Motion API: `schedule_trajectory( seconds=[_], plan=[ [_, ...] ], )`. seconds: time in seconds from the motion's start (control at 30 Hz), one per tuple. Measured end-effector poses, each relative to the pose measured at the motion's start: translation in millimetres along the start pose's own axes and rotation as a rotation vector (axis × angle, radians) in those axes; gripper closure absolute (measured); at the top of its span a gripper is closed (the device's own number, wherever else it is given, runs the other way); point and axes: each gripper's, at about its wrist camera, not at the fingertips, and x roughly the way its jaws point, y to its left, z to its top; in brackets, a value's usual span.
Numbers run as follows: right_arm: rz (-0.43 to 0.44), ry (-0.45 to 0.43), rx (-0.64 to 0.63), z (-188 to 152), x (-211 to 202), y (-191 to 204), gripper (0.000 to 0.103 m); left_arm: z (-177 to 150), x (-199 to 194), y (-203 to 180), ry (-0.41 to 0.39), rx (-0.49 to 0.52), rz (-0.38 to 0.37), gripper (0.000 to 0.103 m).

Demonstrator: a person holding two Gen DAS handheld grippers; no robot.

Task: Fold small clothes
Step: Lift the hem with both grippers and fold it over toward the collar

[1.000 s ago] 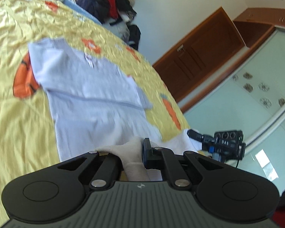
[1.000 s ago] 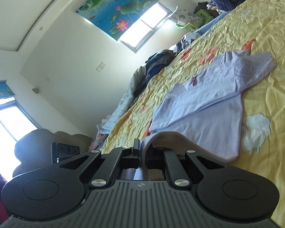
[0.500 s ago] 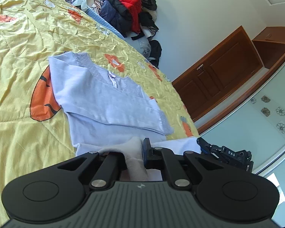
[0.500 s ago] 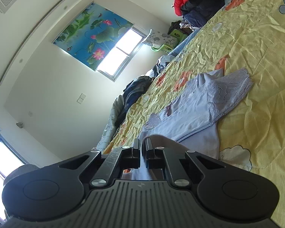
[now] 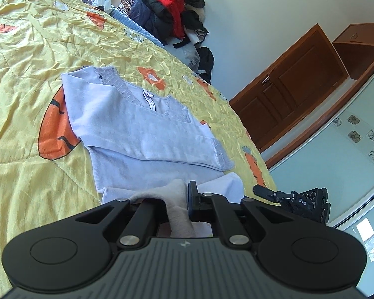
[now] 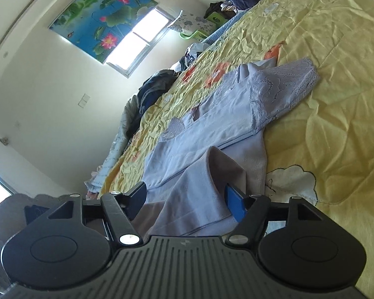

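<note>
A pale lilac top (image 5: 137, 129) with lace trim lies on the yellow quilt (image 5: 25, 49), its sleeves folded across the body. My left gripper (image 5: 178, 199) is shut on the top's hem, which bunches between the fingers. My right gripper (image 6: 187, 196) is open in the right wrist view; the lifted hem of the top (image 6: 212, 129) lies loose between its spread fingers. The right gripper also shows in the left wrist view (image 5: 294, 201), just right of the hem.
A pile of dark and red clothes (image 5: 172, 12) sits at the bed's far end. A wooden door (image 5: 291, 92) and a glass wardrobe front (image 5: 336, 162) stand beyond the bed's right edge. More clothes (image 6: 154, 87) lie along the bed's window side.
My right gripper has opened and let go of the hem. Both grippers have carried the hem forward over the top. My left gripper stays shut on the hem.
</note>
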Motion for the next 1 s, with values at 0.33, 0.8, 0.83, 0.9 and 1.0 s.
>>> schedule_trajectory(
  seconds=[0.33,0.8,0.83,0.9,1.0],
  plan=[
    [-0.031,0.012,-0.013,-10,17,8,0.094,-2,-5,-4,-0.034,0.027,0.018,0.099],
    [0.212,-0.156,0.131,31,-5,27,0.094,39,-7,-18,-0.09,-0.05,-0.048,0.1],
    [0.218,-0.167,0.139,33,-4,25,0.094,43,-6,-17,-0.091,-0.055,-0.044,0.1],
    [0.225,-0.187,0.152,41,-1,22,0.094,52,-2,-17,-0.093,-0.072,-0.042,0.1],
    [0.224,-0.214,0.169,50,3,17,0.094,63,2,-16,-0.098,-0.082,-0.043,0.1]
  ],
)
